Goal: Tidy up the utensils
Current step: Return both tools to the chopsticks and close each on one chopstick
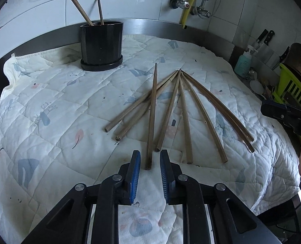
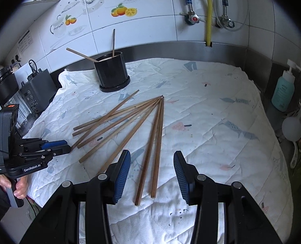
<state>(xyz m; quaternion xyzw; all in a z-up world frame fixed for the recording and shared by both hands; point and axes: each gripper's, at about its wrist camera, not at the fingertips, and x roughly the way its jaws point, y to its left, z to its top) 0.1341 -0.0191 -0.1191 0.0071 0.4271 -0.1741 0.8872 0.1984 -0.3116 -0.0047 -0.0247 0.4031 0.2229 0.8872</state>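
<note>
Eight wooden chopsticks [image 1: 171,109] lie fanned across the quilted cloth [image 1: 48,105] on the bench at the centre of both views; two more stand in the black holder [image 1: 101,44] at the upper left. The left gripper [image 1: 149,163] has its jaws apart, straddling the near end of one chopstick [image 1: 152,118], not yet clamped. The right gripper [image 2: 151,169] hovers with jaws wide apart over the two rightmost sticks [image 2: 153,152]. The risk: the straddled stick crosses others higher up, so lifting it could drag or scatter them, and a grip so near the end may let it pivot and slip.
</note>
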